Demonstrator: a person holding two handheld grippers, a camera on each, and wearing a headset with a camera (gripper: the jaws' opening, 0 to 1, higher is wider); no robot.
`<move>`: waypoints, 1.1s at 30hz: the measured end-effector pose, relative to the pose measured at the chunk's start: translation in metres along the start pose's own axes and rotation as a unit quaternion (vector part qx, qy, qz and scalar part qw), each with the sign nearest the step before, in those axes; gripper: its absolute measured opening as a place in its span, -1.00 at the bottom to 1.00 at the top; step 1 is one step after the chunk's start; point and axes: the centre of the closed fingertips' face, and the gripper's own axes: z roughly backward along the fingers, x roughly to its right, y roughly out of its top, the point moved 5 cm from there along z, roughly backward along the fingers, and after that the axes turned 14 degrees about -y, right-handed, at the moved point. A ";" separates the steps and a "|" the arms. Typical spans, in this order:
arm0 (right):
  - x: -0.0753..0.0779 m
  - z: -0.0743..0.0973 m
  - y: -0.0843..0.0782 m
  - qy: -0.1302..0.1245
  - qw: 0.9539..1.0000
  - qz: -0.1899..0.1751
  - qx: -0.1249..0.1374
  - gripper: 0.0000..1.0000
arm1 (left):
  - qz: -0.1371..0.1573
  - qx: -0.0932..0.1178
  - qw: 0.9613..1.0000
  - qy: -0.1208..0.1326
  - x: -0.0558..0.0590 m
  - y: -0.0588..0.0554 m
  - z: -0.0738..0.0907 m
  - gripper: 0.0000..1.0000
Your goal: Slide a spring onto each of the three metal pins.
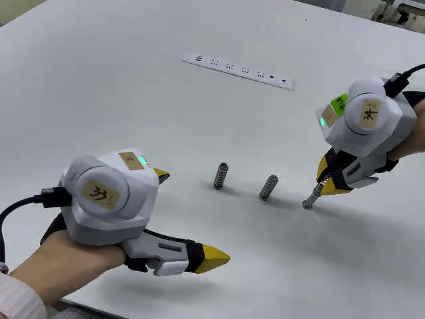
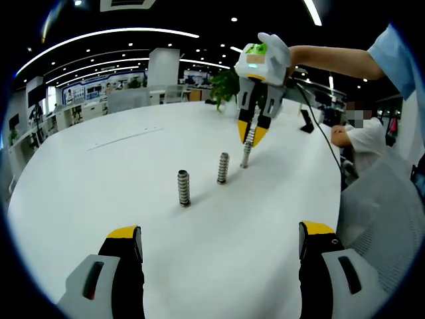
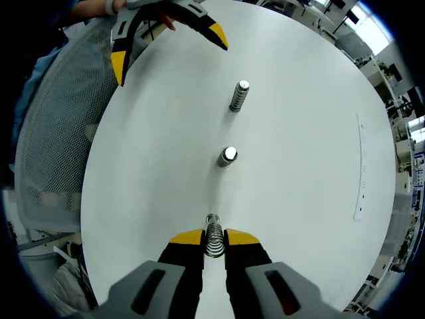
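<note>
We judge the task to be on its last step. The right gripper (image 3: 214, 236), its yellow-tipped black jaws closed to a narrow gap, pinches a grey coiled-wire spring (image 3: 213, 246). The spring is threaded over the top of the third pin (image 2: 246, 158), a slim bright steel rod whose lower shaft is bare. In the head view this pin stands at about four o'clock from the middle of the matte white table (image 1: 99, 80). Toward nine o'clock from it stand the second sprung pin (image 1: 268, 187) and then the first sprung pin (image 1: 221, 175), both upright and sleeved in tight, ribbed coils, each with a flat round polished head. The left gripper (image 1: 189, 216) hovers at seven o'clock with its jaws spread wide and holding nothing. A flat white power strip (image 1: 239, 70) lies at twelve o'clock, well apart from the work. The next move, as we read it, is to ease the spring straight down the shaft with the coil in line with the rod, so that no turn snags. The jaws would then open. We cannot tell whether the pin's foot is fixed, so a sideways push may tip it.
</note>
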 end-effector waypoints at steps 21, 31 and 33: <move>-0.011 -0.030 0.002 0.013 1.000 0.016 -0.021 -0.75 | 0.000 -0.003 1.000 -0.003 0.001 -0.001 0.000 1.00; -0.016 -0.029 -0.003 0.015 0.999 0.016 -0.025 -0.75 | 0.001 -0.004 1.000 -0.003 0.001 -0.002 -0.001 1.00; -0.015 -0.029 -0.003 0.014 1.000 0.013 -0.023 -0.75 | 0.001 -0.004 1.000 -0.004 0.001 -0.002 -0.001 1.00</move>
